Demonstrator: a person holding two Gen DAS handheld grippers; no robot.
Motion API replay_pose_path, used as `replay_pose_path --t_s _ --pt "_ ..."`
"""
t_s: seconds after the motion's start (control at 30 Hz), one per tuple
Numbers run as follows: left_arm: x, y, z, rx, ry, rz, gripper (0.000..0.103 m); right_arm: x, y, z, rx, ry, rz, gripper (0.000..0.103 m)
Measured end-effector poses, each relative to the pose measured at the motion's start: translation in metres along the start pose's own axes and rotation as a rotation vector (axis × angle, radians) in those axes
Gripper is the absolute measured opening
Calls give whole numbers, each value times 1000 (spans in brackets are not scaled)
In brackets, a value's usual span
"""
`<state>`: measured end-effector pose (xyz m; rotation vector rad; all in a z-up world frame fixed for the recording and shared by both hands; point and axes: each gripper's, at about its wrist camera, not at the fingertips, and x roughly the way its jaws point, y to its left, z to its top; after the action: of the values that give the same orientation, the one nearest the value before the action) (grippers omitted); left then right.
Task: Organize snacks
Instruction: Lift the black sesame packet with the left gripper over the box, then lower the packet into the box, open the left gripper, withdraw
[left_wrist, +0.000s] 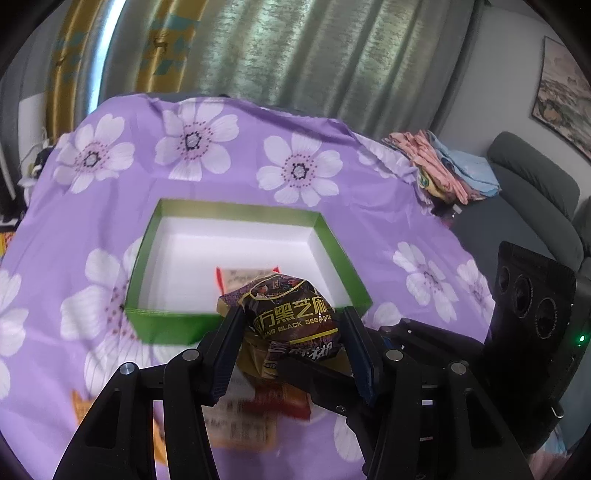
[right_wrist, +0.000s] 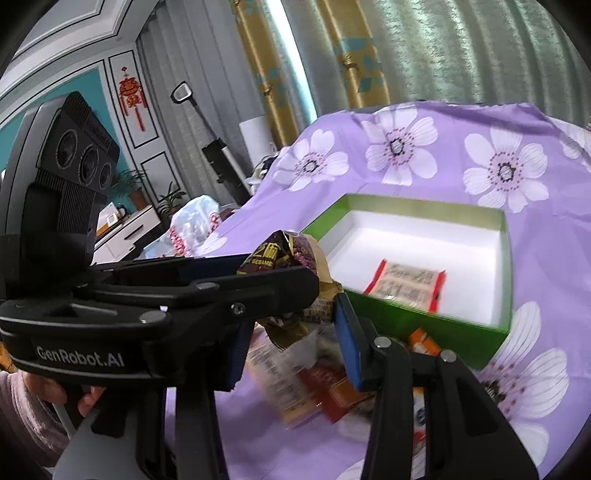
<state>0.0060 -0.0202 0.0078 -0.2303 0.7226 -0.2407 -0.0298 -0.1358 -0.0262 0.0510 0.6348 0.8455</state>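
My left gripper (left_wrist: 293, 325) is shut on a dark black sesame snack packet (left_wrist: 291, 314) and holds it above the near wall of a green box (left_wrist: 240, 210) with a white inside. One red-edged snack packet (left_wrist: 243, 277) lies in the box. In the right wrist view the left gripper (right_wrist: 280, 266) crosses from the left with the sesame packet (right_wrist: 291, 254). My right gripper (right_wrist: 291, 328) is open and empty over loose snack packets (right_wrist: 317, 376) on the purple flowered cloth (right_wrist: 480, 125), in front of the box (right_wrist: 424, 317). The packet in the box (right_wrist: 406, 284) shows there too.
More loose packets (left_wrist: 255, 417) lie on the cloth (left_wrist: 184, 155) near me. Folded cloths (left_wrist: 443, 166) sit at the table's far right by a grey sofa (left_wrist: 532, 184). A plastic bag (right_wrist: 192, 225) and a stick vacuum (right_wrist: 218, 147) stand left of the table.
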Motion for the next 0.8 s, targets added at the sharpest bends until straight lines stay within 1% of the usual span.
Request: replay_pose_path --t_s 0.2,0.33,0.5,0.63,0.7,0.73,0.77,0.8 --pt "26 4 18 -2 13 -9 54 12 -21 13 12 5 -37 43" --pt "40 7 27 -7 19 -8 54 23 -36 23 23 6 -45 43" --pt "64 12 34 -10 52 21 54 40 -49 28 31 27 -62 43" --pt "77 21 37 -40 77 13 54 52 -59 31 57 50 -71 44" --pt "83 26 40 -64 87 13 54 57 -63 32 67 61 -73 47" --pt "87 29 41 -69 100 32 57 59 -65 32 75 64 -80 48" --pt "89 32 42 -76 106 52 60 60 -67 32 77 66 -91 53" --pt "89 35 42 -89 108 64 69 60 -69 32 79 66 -111 59"
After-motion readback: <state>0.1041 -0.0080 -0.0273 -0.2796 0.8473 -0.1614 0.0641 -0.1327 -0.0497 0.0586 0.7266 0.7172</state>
